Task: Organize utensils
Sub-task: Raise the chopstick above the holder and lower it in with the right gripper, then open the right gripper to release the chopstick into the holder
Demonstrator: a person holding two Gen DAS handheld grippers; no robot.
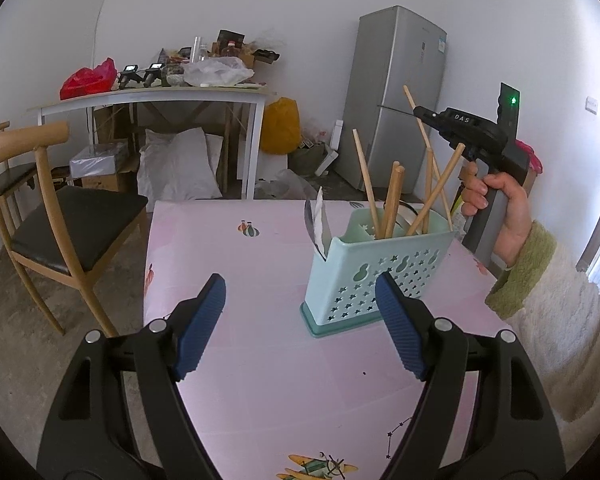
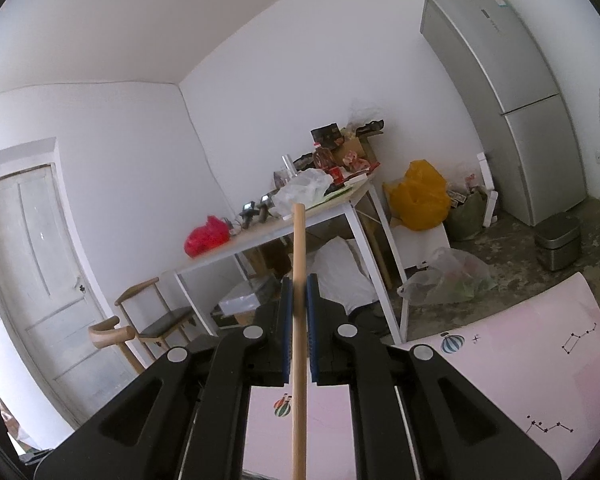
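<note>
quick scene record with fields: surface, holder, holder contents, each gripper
surface: pink patterned tablecloth
holder: mint perforated utensil holder, upright on the cloth
holder contents: wooden chopsticks leaning in it; a metal utensil at its left end
left gripper: open, empty, facing the holder
right gripper: shut on a wooden chopstick, held upright

A lived-in home dining area: a tall silver fridge (image 1: 396, 96) against white walls, wooden chairs (image 1: 56, 216), a pink patterned counter (image 1: 260, 360), a cluttered white side table (image 1: 156, 98), a panelled door (image 2: 40, 264), bare concrete floor (image 2: 512, 256).
</note>
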